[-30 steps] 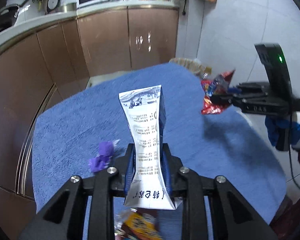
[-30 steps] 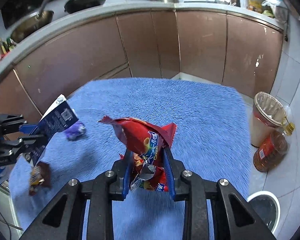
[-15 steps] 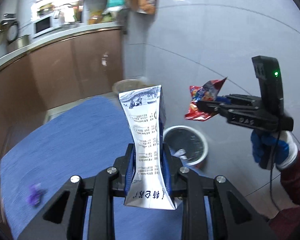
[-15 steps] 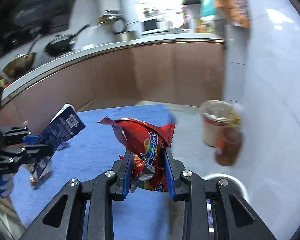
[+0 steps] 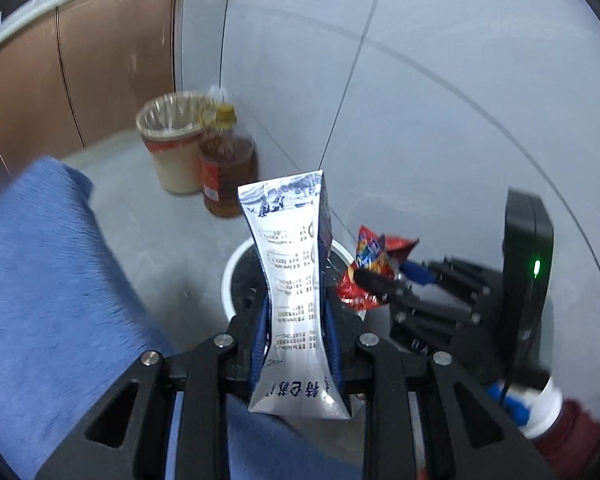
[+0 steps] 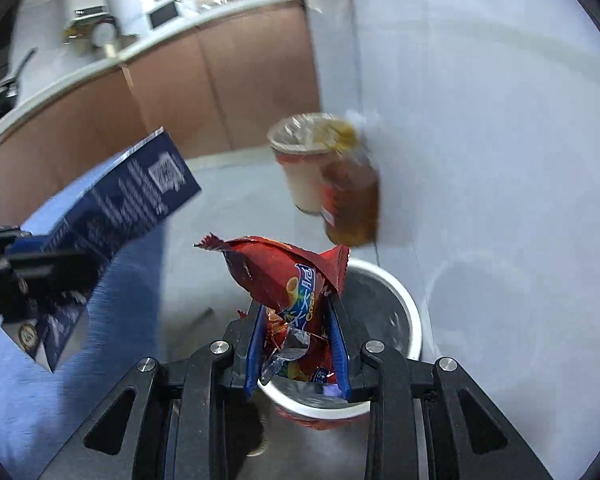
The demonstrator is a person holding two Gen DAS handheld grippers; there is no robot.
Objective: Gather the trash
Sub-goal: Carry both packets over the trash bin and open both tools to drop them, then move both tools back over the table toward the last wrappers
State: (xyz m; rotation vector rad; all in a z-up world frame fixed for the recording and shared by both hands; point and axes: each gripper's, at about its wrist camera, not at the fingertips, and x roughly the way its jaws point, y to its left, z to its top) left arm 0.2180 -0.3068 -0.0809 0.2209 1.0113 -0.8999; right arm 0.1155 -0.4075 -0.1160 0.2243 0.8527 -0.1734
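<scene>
Between the left jaws: the left gripper (image 5: pixel 296 344) is clamped on the milk carton (image 5: pixel 296 280), pinched flat low on its body, so it stands up tall with the gable end well above the jaws.
Between the right jaws: the right gripper (image 6: pixel 298 344) is closed around the red snack bag (image 6: pixel 288 280), bunched at its lower half, with the torn top flaring out above.
Just below the jaws: the white-rimmed trash bin (image 6: pixel 408 312) sits right under and slightly ahead of both loads; in the left view the bin (image 5: pixel 230 280) is mostly hidden behind the carton.
Carton feel: looks empty and already squashed, so I'd guess it's light and only semi-stiff. The waist where it's held now seems the best spot; the coated card is probably a bit slick, so a pinch across the flat faces beats the edges.
Bag feel: crinkly foil, basically weightless, floppy, slippery. Grabbing a gathered bunch like this is the way, since a single layer would likely slide out.
Drop worry: the bag could cling to a pad or flutter off to the side when let go, so I'd want it low over the opening.
Further out: a lined bucket (image 5: pixel 172 144) and an amber oil bottle (image 5: pixel 226 172) stand by the tiled wall beyond the bin.
Off to the left of the jaws: the blue towel-covered surface (image 5: pixel 40 280).
</scene>
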